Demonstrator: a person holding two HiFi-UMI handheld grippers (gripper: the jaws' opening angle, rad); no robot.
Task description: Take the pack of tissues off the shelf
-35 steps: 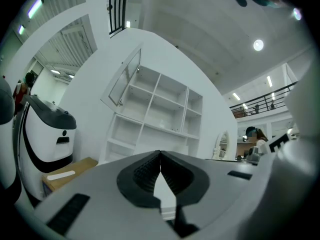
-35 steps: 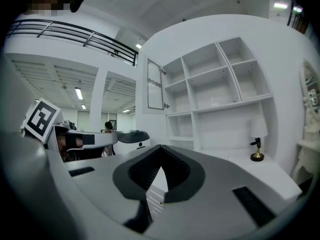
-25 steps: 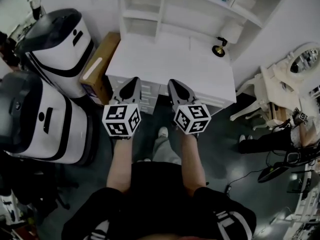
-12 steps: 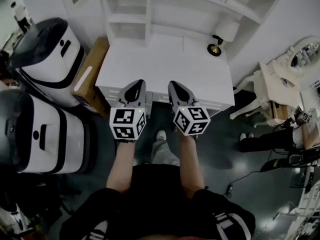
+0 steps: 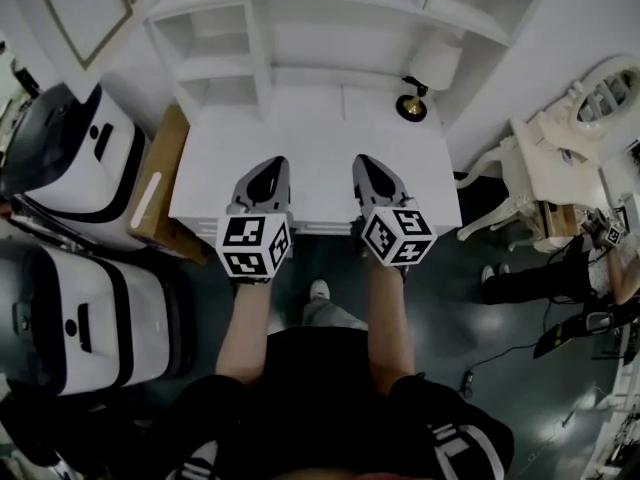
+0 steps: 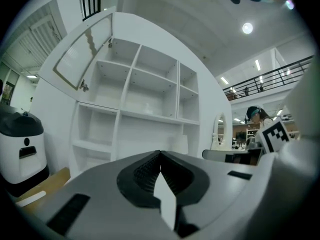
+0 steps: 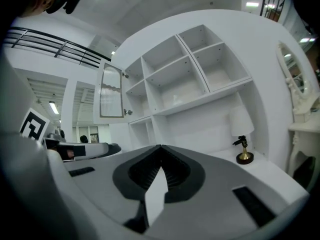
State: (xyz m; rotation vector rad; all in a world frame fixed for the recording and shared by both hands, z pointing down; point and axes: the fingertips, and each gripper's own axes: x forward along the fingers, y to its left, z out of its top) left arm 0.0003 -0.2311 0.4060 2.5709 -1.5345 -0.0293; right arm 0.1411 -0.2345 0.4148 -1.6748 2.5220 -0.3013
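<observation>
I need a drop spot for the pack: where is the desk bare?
The desk top is bare from its left edge to the lamp, between the shelf unit behind and the left gripper and right gripper at the front. Only the back right corner, round the lamp, is taken.

Closed tool (image 7: 160, 147) before white shelves (image 7: 176, 88)

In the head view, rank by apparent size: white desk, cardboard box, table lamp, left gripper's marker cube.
1. white desk
2. cardboard box
3. marker cube on the left gripper: looks close to the box in size, but it sits nearer the camera, so this rank is unsure
4. table lamp
</observation>
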